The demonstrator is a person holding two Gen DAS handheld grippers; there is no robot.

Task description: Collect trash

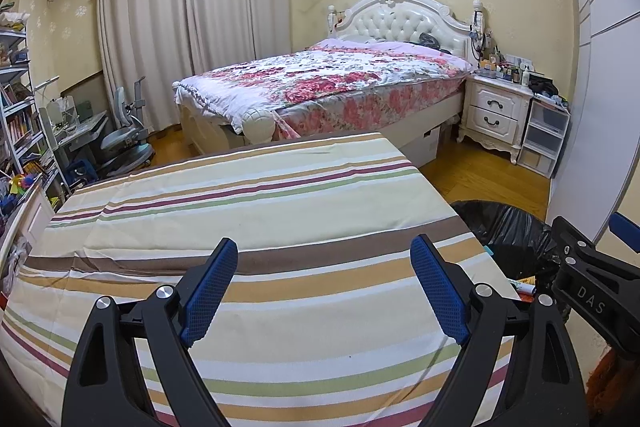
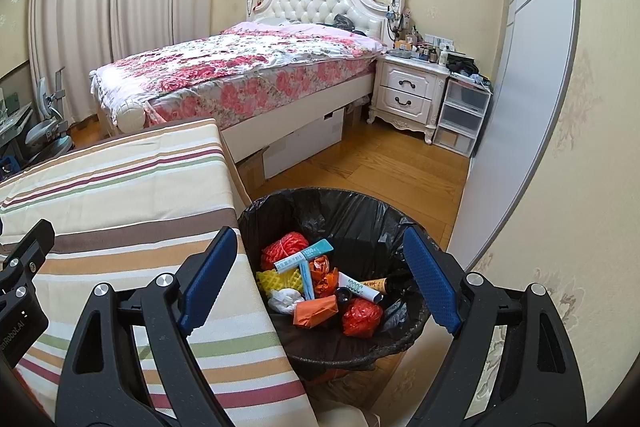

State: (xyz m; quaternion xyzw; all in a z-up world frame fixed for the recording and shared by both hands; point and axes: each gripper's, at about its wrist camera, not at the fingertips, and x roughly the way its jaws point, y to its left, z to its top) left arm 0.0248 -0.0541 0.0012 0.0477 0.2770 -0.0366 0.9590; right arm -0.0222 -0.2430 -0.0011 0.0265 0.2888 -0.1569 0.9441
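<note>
While no loose litter shows on the striped surface [image 1: 256,211], the collected trash [image 2: 320,291] lies in the black-lined bin [image 2: 360,215] standing on the floor just beside the surface's right edge. Inside the liner are red mesh netting [image 2: 284,247], a second red bundle [image 2: 362,317], yellow foam netting [image 2: 276,281], crumpled orange wrappers [image 2: 316,309], a white wad [image 2: 284,299], and several tubes, one teal-capped [image 2: 310,253]; the contents fill only the lower part of the bag. The right gripper [image 2: 316,283] hangs above the bin mouth with its blue fingers [image 2: 430,283] spread wide and nothing between them. The left gripper [image 1: 324,291] hangs over the bare striped cloth, its fingers [image 1: 210,291] likewise spread and empty. The step in hand appears to be the end of a deposit, with the task probably near completion, since both views show the surface free of items. Any next move would call for finding further litter outside these views, or for gathering the liner's rim. Beyond stand a floral-quilted bed [image 1: 320,79], a white nightstand [image 1: 496,111] and a wood floor [image 2: 360,163].
</note>
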